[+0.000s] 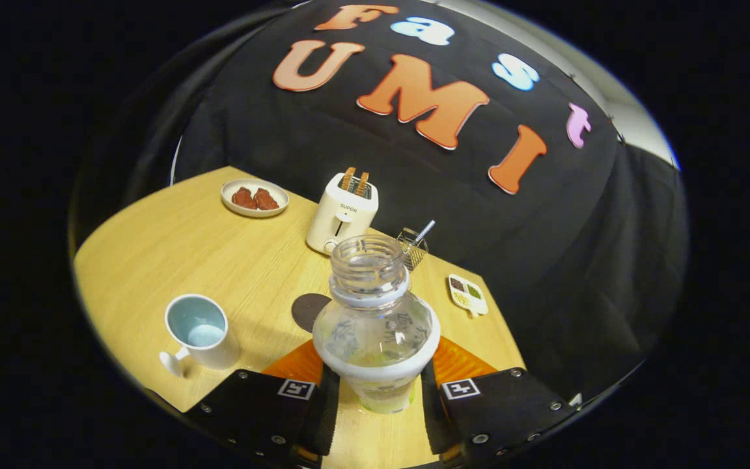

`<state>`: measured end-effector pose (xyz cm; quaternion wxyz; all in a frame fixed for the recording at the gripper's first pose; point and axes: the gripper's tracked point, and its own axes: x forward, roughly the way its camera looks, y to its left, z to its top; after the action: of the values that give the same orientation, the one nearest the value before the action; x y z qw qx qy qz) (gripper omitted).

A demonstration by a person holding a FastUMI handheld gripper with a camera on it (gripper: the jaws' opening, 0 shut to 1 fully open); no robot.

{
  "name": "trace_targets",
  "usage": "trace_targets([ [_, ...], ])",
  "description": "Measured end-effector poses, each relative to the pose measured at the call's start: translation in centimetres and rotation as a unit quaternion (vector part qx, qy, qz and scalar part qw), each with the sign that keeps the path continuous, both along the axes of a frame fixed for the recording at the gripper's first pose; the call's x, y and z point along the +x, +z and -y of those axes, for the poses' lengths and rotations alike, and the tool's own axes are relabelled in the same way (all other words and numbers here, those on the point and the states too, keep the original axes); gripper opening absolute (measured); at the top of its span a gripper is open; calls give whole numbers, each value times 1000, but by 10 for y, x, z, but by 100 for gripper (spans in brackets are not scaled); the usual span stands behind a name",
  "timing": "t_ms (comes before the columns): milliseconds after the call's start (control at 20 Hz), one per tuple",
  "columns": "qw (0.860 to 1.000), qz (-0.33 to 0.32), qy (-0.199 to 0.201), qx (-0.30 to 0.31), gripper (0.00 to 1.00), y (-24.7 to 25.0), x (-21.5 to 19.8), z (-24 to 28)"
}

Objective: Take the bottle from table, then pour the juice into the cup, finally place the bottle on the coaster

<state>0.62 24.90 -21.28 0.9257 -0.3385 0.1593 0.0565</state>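
Clear plastic bottle (pixel 375 326): clamped on both sides by the gripper (pixel 375 384) jaws
Done: bottle taken
Left: pale blue cup (pixel 198 331), round dark coaster (pixel 308 310)

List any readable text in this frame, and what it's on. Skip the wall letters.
"SUPOR": front of the white toaster.
Bottle, held between the gripper fingers: label print too blurred to read.
Square fiducial markers on the fingers: patterns, not text.

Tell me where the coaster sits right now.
In the gripper view, the dark round coaster lies on the table just behind the bottle held between the tool's fingers, with the cup to its left.
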Motion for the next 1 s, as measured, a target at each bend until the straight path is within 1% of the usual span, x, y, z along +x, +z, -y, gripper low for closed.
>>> trace_targets([
  [100, 999, 9, 12, -49, 56, 2, -2, -10],
  [200, 996, 17, 21, -81, 56, 2, -1, -17],
  [350, 990, 31, 27, -137, 56, 4, 1, -24],
  [450, 981, 42, 30, -187, 56, 7, 5, -25],
  [600, 968, 56, 42, -241, 56, 7, 8, -29],
  [800, 954, 59, 57, -289, 56, -2, 9, -32],
  [1000, 935, 73, 73, -338, 56, -4, 10, -40],
])
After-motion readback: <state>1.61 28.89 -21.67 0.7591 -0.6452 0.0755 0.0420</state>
